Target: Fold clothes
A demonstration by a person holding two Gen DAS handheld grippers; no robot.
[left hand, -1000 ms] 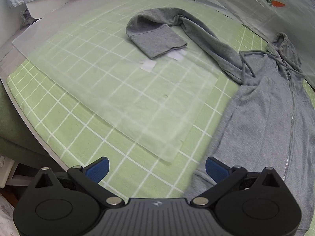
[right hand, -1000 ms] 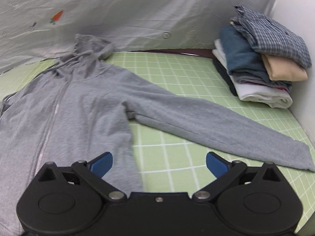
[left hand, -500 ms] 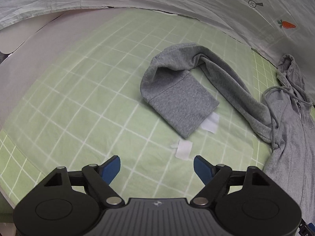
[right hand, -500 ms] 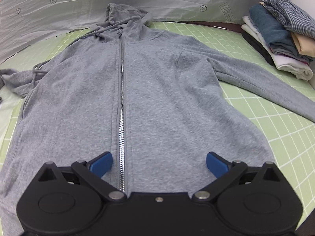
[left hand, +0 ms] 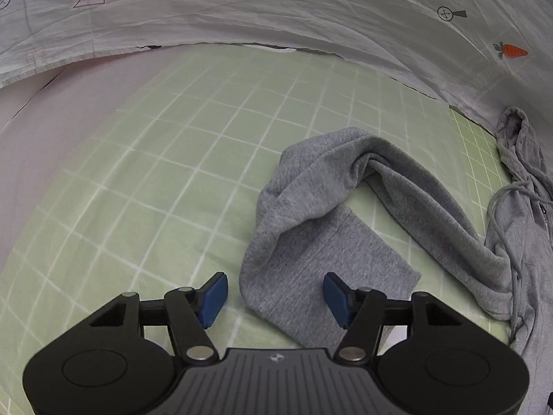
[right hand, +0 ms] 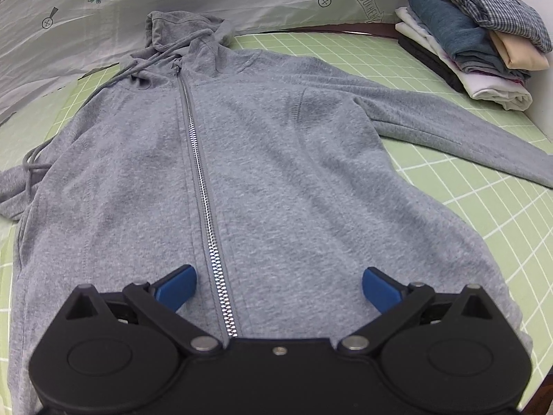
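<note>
A grey zip hoodie [right hand: 276,155] lies face up on the green grid mat [right hand: 484,214], zip [right hand: 204,207] closed and hood toward the back. Its one sleeve [left hand: 432,214] runs out to the side and doubles back on itself, so the cuff [left hand: 345,256] lies flat on top. My left gripper [left hand: 275,294] hovers just over that cuff with its jaws closing. The cuff's end lies between the blue pads [left hand: 214,297], which do not press on it. My right gripper [right hand: 278,288] stands wide open over the hoodie's lower front, astride the zip, holding nothing.
A stack of folded clothes [right hand: 477,34] sits at the mat's back right corner. A white sheet [left hand: 276,7] printed with a carrot and arrows hangs along the back. A pale board [left hand: 34,138] borders the mat on the left. The other sleeve [right hand: 449,131] stretches right.
My left gripper has travelled across the mat to the folded sleeve cuff and its jaws have narrowed. My right gripper has swung from the right sleeve to over the hoodie's zip front.
</note>
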